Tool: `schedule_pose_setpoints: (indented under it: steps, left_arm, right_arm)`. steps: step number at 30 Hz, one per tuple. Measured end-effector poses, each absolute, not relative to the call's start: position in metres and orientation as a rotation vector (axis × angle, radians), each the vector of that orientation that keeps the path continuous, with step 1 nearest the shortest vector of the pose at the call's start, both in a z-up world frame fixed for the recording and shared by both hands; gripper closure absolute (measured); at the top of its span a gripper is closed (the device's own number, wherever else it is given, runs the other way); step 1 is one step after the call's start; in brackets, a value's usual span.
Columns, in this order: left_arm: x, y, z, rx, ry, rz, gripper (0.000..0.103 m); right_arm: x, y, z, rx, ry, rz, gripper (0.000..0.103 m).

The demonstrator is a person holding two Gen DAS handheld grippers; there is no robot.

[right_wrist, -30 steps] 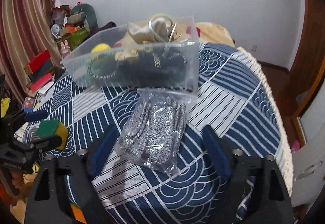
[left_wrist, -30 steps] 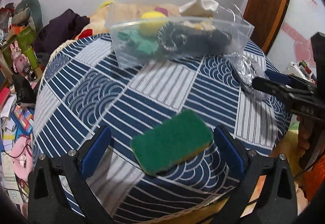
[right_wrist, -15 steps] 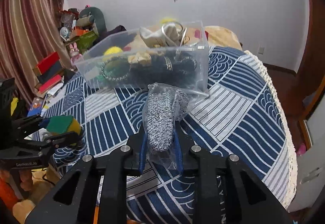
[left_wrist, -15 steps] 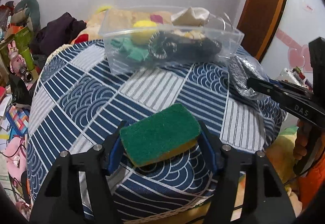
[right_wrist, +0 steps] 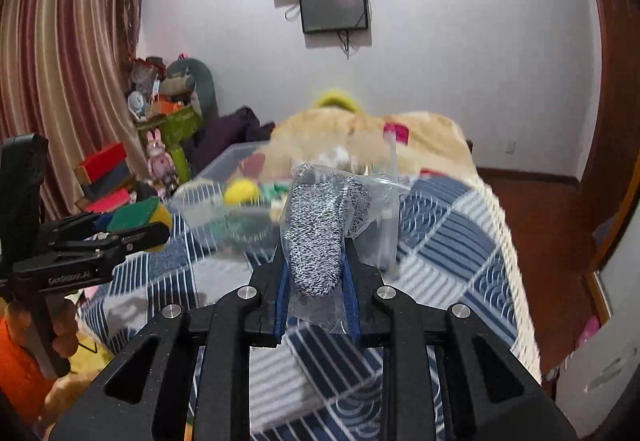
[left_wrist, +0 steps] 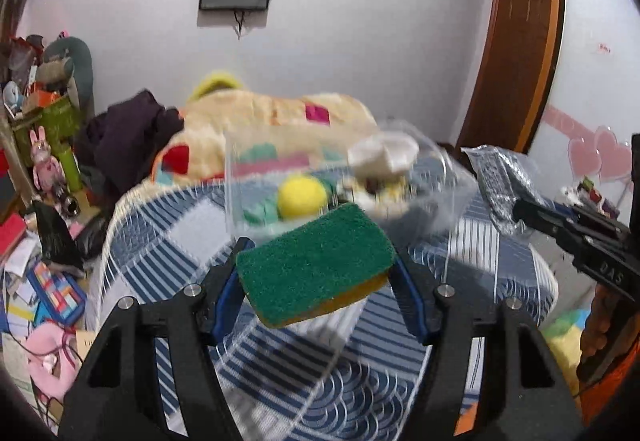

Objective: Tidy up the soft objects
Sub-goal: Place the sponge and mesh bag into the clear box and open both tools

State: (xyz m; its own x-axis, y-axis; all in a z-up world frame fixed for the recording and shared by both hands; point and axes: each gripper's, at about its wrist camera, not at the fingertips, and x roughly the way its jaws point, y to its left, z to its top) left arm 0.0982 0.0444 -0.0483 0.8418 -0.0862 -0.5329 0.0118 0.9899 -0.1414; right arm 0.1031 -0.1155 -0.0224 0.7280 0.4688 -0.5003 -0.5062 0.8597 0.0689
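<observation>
My left gripper (left_wrist: 316,265) is shut on a green and yellow sponge (left_wrist: 314,261) and holds it in the air above the blue patterned table (left_wrist: 280,373). My right gripper (right_wrist: 316,261) is shut on a clear bag of grey knitted fabric (right_wrist: 320,229), also lifted off the table. The bag shows at the right of the left wrist view (left_wrist: 496,185). A clear plastic bin (left_wrist: 256,177) with a yellow ball (left_wrist: 302,197) and other soft items stands beyond both grippers, blurred by motion. The sponge also shows at the left of the right wrist view (right_wrist: 136,215).
A beige plush blanket (left_wrist: 260,117) lies behind the bin. Toys, boxes and clutter (left_wrist: 44,145) crowd the left side and the floor. A wooden door frame (left_wrist: 516,53) stands at the right. A screen (right_wrist: 332,5) hangs on the far wall.
Both grippers have closed on their objects and lifted them off the table. The sponge and the bag now hang higher, nearer the bin.
</observation>
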Motion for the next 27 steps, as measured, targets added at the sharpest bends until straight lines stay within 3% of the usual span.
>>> schedule_pose_setpoints:
  steps: [14,27]
  left_arm:
    - [0.158,0.064,-0.040,-0.149,0.562,-0.029,0.037]
    - [0.211,0.068,-0.077,-0.163,0.685,-0.061,0.037]
  right_arm:
    - [0.145,-0.067,0.000,-0.075,0.458,0.579,0.082]
    - [0.183,-0.033,-0.047,-0.164,0.613,0.610,0.082]
